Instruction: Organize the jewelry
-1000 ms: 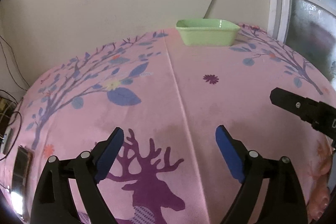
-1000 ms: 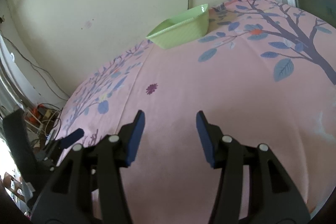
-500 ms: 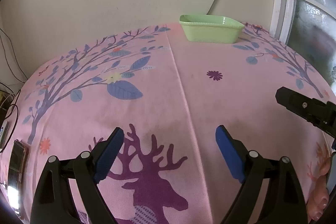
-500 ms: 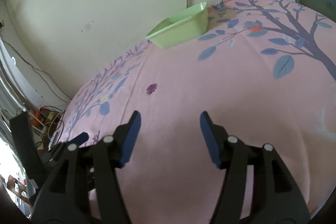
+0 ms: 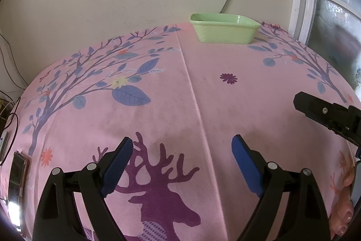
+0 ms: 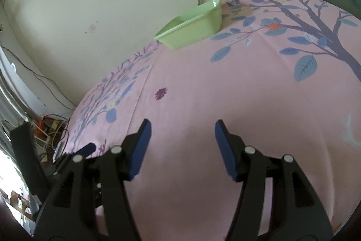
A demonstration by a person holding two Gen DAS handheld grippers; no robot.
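Now I'm seeing the green tray (image 5: 224, 31) sitting lower than before, left gripper (image 5: 181, 157) and right gripper (image 6: 181, 141) both hovering over the pink tablecloth (image 5: 203, 94), jaws spread wide, holding nothing.

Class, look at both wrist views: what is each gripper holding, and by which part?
Nothing is held. The left gripper and the right gripper are both open, with only the pink tablecloth between their fingers.

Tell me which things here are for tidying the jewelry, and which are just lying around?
For the job: green tray, left gripper, right gripper, both open and empty. No jewelry shows.

Just lying around: phone, pink tablecloth, cables.
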